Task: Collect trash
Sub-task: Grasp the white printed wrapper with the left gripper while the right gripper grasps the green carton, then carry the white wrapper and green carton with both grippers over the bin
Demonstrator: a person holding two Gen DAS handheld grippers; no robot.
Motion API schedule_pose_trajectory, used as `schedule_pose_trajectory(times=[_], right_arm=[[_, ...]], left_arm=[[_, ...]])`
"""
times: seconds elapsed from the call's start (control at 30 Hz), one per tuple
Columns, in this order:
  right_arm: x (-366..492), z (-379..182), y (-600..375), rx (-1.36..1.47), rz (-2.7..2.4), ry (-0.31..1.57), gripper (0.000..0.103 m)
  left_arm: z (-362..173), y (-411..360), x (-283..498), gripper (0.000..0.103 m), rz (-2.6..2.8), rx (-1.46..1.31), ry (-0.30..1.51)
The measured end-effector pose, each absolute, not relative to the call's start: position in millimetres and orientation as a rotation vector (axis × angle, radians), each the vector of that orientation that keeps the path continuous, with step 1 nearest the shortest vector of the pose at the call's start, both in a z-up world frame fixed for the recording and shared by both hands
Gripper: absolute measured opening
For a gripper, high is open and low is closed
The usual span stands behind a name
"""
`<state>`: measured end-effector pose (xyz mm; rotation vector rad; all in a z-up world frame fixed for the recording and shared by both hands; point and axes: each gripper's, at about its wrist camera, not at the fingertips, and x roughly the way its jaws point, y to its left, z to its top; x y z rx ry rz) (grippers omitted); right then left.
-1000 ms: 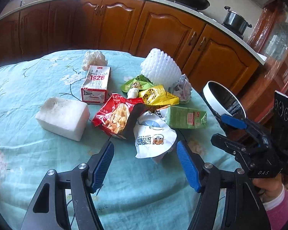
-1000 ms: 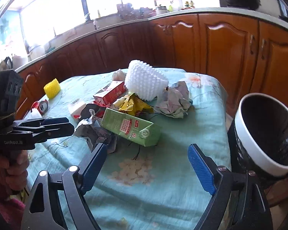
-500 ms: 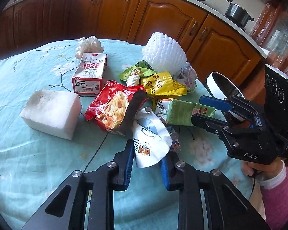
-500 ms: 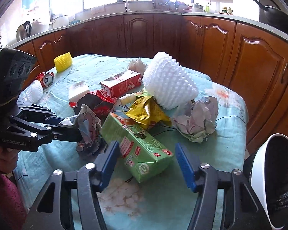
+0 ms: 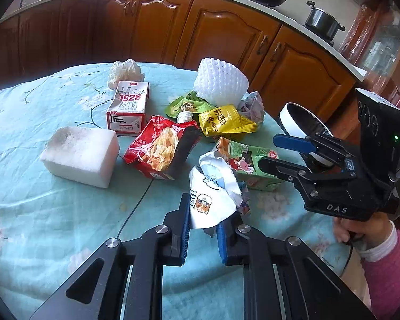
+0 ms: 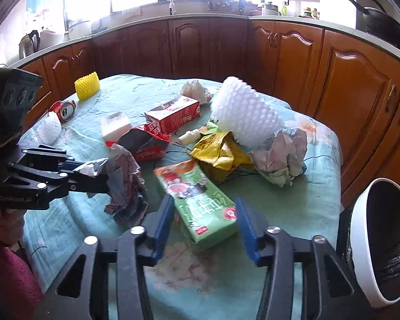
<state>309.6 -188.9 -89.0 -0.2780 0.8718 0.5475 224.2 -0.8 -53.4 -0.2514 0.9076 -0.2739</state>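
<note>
My left gripper [image 5: 202,229] is shut on a crumpled white wrapper [image 5: 213,197] with a cartoon face, held just above the table; it also shows in the right wrist view [image 6: 125,184]. My right gripper [image 6: 202,224] is open, its jaws on either side of a green drink carton [image 6: 200,205] lying on the teal tablecloth [image 6: 293,208]; the carton also shows in the left wrist view [image 5: 242,162]. A white-rimmed trash bin [image 6: 381,240] stands off the table's right edge.
More trash lies on the table: red chip bag [image 5: 160,149], red milk carton [image 5: 128,106], white foam block [image 5: 80,154], yellow packet [image 5: 224,120], white foam net [image 5: 218,80], crumpled paper [image 6: 282,154], red can [image 6: 64,110], yellow foam net [image 6: 86,88]. Wooden cabinets [image 6: 346,85] behind.
My left gripper closed on the white wrapper and lifted it slightly. My right gripper moved in from the table edge until its open jaws straddle the green carton.
</note>
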Motion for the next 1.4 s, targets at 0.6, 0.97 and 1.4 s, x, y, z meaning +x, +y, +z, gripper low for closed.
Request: schedule_pose_trajectory(times=[0.6,0.97,1.4], right_arm=[[323,-104,-172,-0.395,0.657,1.05,0.053],[278,-81,-248,0.004,0.381,0.963,0.046],[248,-58,-324,0.216,0.153,0.84,0.046]], left_arm=[[-44,1,212,0.015,-0.265,-0.263,0.887],[-41,-37,224,0.015,-0.364,-0.235,0.893],[-34,-110,264,0.015,-0.48,-0.147,0.883]])
